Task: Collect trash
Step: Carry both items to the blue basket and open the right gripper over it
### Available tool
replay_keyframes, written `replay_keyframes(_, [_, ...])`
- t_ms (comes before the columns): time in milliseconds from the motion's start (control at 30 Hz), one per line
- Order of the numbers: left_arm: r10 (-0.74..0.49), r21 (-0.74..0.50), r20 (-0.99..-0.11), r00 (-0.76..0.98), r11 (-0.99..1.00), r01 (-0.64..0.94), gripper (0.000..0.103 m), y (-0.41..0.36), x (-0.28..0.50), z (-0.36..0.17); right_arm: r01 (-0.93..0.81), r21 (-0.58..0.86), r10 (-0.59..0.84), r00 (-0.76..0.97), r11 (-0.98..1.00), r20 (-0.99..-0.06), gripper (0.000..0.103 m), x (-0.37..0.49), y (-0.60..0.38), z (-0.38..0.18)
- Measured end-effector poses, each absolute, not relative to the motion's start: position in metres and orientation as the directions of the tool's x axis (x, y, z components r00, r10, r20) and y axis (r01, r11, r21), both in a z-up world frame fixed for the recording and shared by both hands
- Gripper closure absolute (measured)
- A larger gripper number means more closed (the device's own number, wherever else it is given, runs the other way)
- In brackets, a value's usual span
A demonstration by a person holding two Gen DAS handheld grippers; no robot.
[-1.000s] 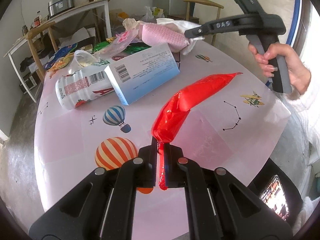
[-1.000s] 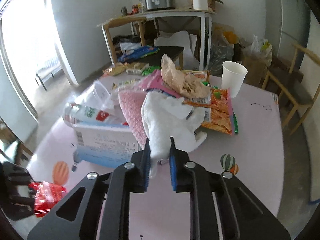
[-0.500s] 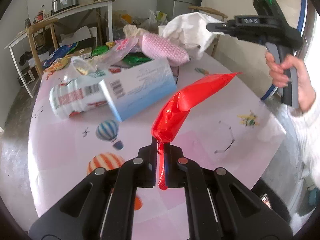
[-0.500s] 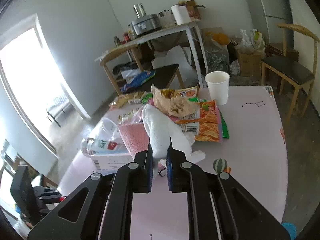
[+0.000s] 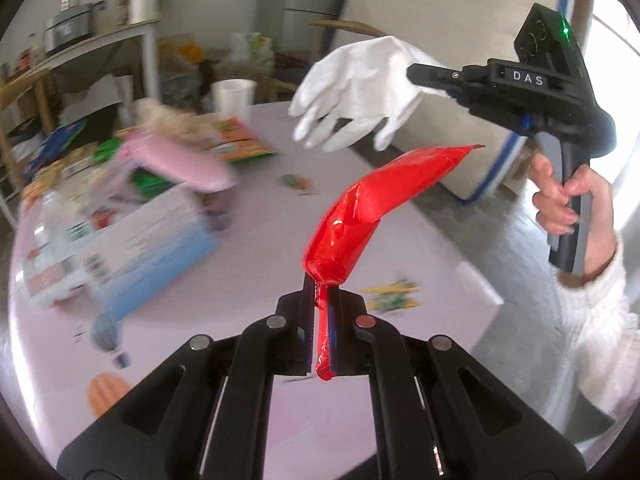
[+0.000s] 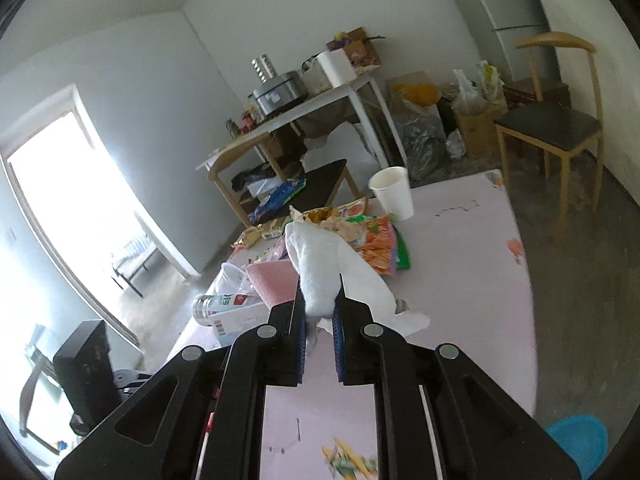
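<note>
The left gripper (image 5: 320,304) pinches the flat end of a red wrapper (image 5: 360,208), held clear above the pink table (image 5: 248,280). Only the left view shows the right gripper (image 5: 416,74) from outside, a white glove (image 5: 360,84) dangling past the table's far edge. The right view shows its jaws clamped on the glove (image 6: 320,276), with a blue bin (image 6: 580,442) on the floor and a paper cup (image 6: 392,192) near the far edge.
</note>
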State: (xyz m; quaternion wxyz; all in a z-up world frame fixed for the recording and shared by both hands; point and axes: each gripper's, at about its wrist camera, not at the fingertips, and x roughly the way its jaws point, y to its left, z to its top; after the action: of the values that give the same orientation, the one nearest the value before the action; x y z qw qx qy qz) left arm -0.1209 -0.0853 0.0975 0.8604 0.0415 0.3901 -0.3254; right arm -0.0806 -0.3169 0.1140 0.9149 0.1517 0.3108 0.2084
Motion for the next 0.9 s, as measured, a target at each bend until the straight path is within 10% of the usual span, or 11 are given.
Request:
replay_keyframes(400, [-0.704,-0.319,-0.693,0.154,0.491,0.811,0.099,-0.275,-0.138,0.08,-0.035,0.39,0.235,0.846,0.92,-0.479,0.092,-0.207,-0.453,0.107])
replay_keyframes(900, [-0.491,-0.195,-0.87,0.05,0.434,0.88,0.099,-0.434,-0.168,-0.016,0.435,0.378,-0.02,0.677,0.817,-0.736,0.091,-0.261,-0.586,-0.056])
